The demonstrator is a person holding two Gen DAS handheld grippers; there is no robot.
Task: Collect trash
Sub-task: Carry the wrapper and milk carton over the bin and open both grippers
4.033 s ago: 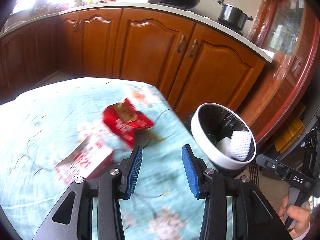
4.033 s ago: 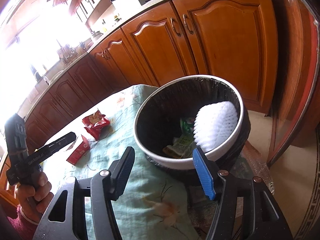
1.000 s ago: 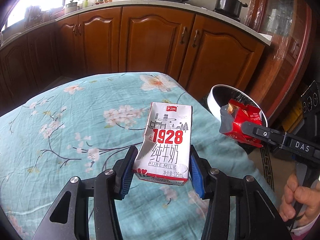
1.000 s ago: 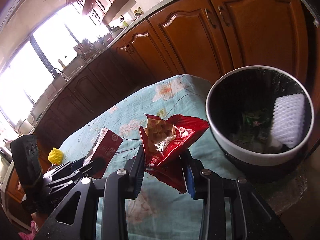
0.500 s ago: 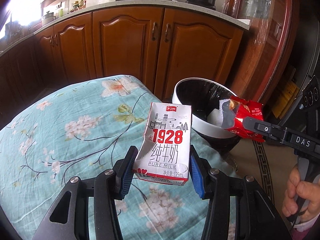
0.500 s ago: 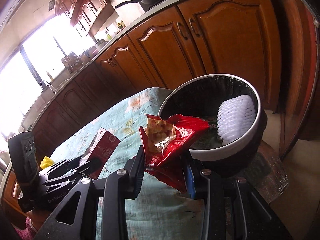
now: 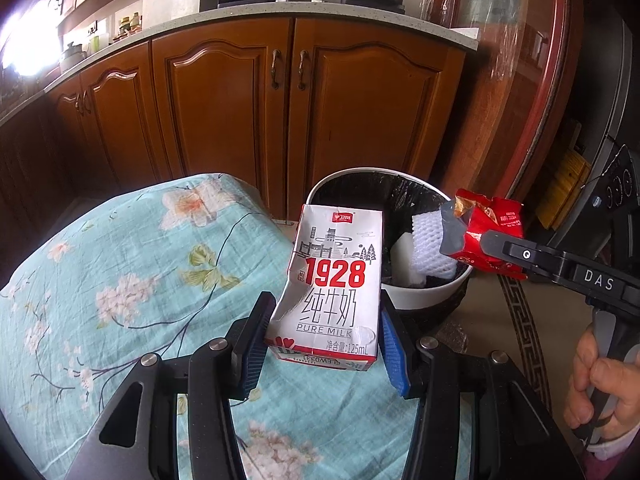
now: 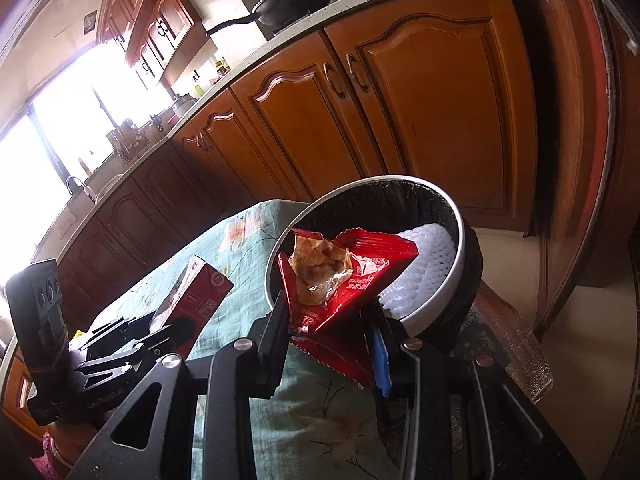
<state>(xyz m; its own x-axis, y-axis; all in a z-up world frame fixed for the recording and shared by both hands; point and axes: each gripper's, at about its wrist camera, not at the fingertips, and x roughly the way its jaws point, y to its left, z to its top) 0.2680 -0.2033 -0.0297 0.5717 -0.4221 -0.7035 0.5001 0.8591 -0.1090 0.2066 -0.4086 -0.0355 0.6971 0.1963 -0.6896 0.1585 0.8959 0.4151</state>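
Observation:
My left gripper (image 7: 324,336) is shut on a white and red "1928 Pure Milk" carton (image 7: 332,284), held upright above the table's right end, just short of the trash bin (image 7: 424,300). The carton also shows in the right wrist view (image 8: 192,300). My right gripper (image 8: 328,332) is shut on a torn red snack bag (image 8: 344,276), which it holds at the near rim of the bin (image 8: 460,276). The bag also shows in the left wrist view (image 7: 488,224) over the bin's right side. The bin has a black liner and holds a white foam net (image 7: 430,248).
The table has a teal floral cloth (image 7: 120,272). Wooden kitchen cabinets (image 7: 280,92) stand behind the bin, with a pan and a pot on the counter. A patterned floor mat (image 7: 520,328) lies right of the bin.
Both grippers have moved closer to the bin with their loads. The snack bag now sits over the bin's rim, and the carton is nearer its left edge.

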